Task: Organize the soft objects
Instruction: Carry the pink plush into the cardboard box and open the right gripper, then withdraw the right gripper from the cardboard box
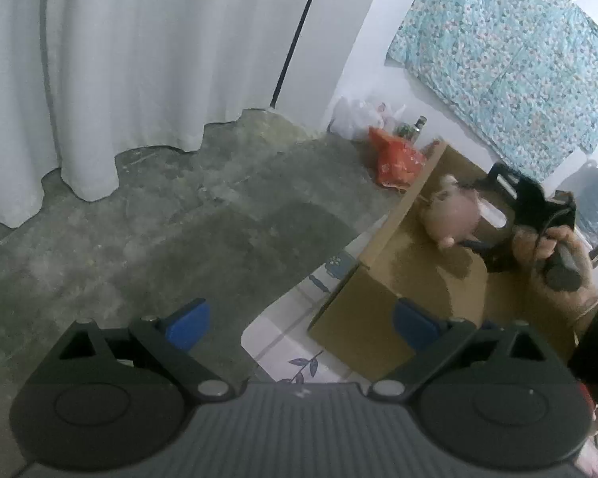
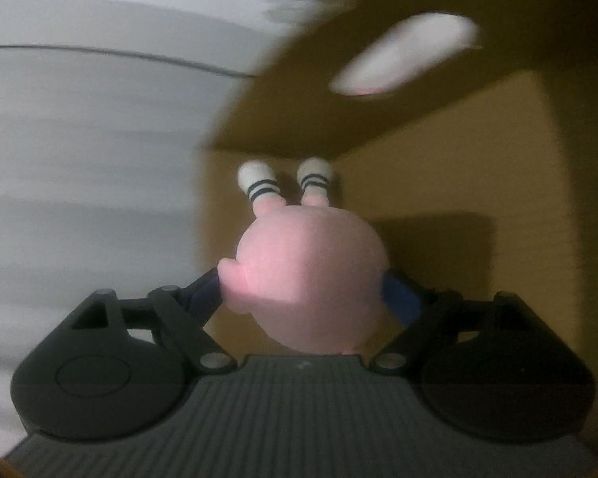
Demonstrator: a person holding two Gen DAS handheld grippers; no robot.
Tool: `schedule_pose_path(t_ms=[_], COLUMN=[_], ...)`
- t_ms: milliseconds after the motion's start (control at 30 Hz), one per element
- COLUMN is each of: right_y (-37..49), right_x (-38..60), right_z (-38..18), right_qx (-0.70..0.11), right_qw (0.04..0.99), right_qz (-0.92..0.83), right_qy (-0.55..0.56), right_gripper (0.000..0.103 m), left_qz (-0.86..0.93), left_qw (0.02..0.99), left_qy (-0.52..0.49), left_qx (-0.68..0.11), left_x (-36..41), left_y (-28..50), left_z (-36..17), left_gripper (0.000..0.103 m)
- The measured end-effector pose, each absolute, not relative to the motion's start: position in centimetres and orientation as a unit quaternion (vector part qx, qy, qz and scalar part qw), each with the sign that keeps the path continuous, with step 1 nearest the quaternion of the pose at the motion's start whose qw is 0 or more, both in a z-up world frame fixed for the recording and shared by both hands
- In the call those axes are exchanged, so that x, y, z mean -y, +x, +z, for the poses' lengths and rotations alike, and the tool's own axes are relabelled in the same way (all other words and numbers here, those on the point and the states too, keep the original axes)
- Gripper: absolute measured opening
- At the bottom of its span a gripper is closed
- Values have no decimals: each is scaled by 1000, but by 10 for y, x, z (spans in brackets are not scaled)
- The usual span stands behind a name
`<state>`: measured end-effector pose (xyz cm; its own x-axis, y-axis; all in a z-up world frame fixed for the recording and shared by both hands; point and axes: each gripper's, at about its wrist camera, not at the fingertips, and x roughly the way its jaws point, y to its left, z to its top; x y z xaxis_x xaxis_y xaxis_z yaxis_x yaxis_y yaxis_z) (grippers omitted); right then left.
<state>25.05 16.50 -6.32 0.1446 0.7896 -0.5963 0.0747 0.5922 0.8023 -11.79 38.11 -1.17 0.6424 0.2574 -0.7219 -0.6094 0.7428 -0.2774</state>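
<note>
Pink plush toy [image 2: 305,275]: between right gripper [image 2: 305,298] jaws, apparently clasped, over cardboard box [image 1: 382,279] (deposit pending). Left gripper [image 1: 299,318]: jaws released, empty. Progress beyond this item: indeterminable.

black claw [image 1: 303,320], blue pads [image 1: 189,320], ribbed grey body, silver pivot screws, dark sleeve [image 1: 596,342]

Round pink plush toy [image 2: 307,275] with white striped-sock feet, seemingly over the open cardboard box [image 2: 438,183].
</note>
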Motion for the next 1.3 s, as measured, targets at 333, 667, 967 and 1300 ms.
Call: schedule_pose_path(t_ms=[333, 667, 967, 1300], right_y=[217, 217, 205, 128], right_x=[-180, -175, -165, -96], right_z=[-8, -30, 4, 106], right_qx=[-566, -589, -558, -460], right_qw=[786, 717, 752, 754], right_qz=[223, 243, 275, 423], right_qy=[107, 284, 220, 200], right_gripper=[79, 73, 95, 99], left_qz=[216, 215, 231, 212], left_qw=[869, 866, 862, 849], left_qy=[-270, -273, -273, -235], left_qx=[-354, -360, -360, -424], left_x=[-378, -375, -385, -396], left_y=[-112, -117, -130, -136], left_z=[-34, -37, -44, -82], left_gripper=[99, 99, 99, 99])
